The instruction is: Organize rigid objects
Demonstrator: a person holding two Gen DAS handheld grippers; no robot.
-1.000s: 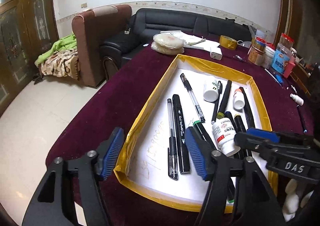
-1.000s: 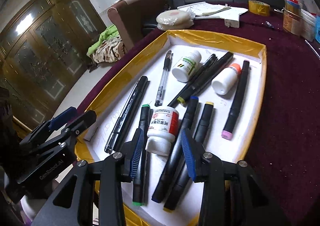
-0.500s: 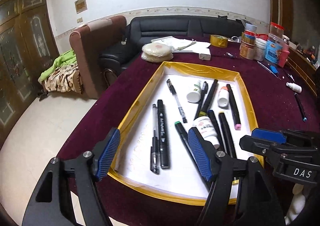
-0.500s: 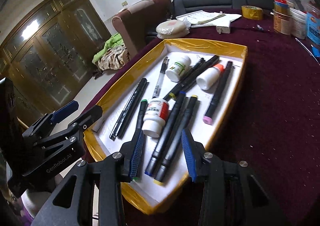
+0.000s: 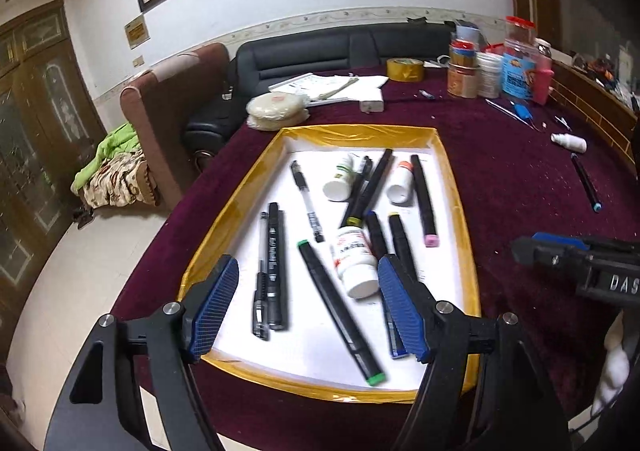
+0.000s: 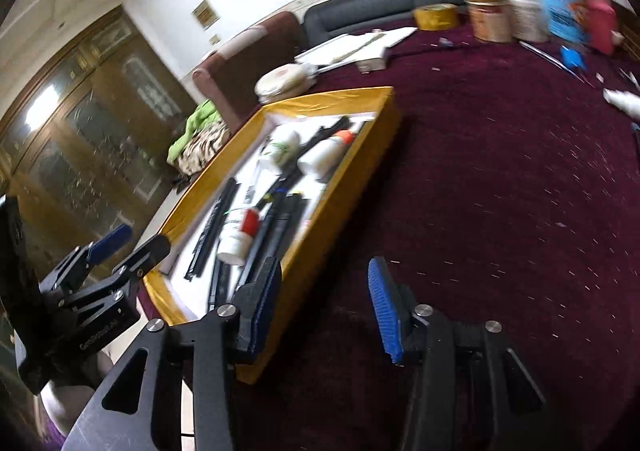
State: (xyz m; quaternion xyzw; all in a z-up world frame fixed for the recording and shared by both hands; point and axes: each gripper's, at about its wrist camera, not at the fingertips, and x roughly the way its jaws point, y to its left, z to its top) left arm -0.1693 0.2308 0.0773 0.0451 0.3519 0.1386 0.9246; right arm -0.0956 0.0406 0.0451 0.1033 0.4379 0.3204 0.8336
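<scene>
So in the left wrist view, the left gripper (image 5: 306,309) sits at the bottom of the frame with its blue pads spread wide and nothing between them, hanging over the near end of the tray (image 5: 466,211), which has yellow tape all round its rim and sits on a dark red table (image 5: 516,179). Inside the tray there's a green-tipped marker (image 5: 340,311) lying diagonally in the lower middle, a white bottle with a red label (image 5: 354,261) just right of it, two black pens (image 5: 272,271) side by side on the left, a clear pen (image 5: 306,201) further up, a pink-tipped marker (image 5: 423,200) on the right, plus two more small white bottles (image 5: 339,181) toward the far end. One loose pen with a blue tip (image 5: 585,181) lies out on the table at the right, well apart from the tray. The right gripper (image 5: 576,263) pokes in from the right edge. Over in the right wrist view, which is pretty blurry, the right gripper (image 6: 322,309) is at the bottom, pads apart with nothing gripped, and they've just been opening wider; the left pad sits over the tray's near right corner, the other over bare table. The tray fills the middle left, and the left gripper (image 6: 120,247) shows at the lower left edge. A roll of tape (image 6: 436,17) and some jars (image 6: 490,11) sit at the upper right.
</scene>
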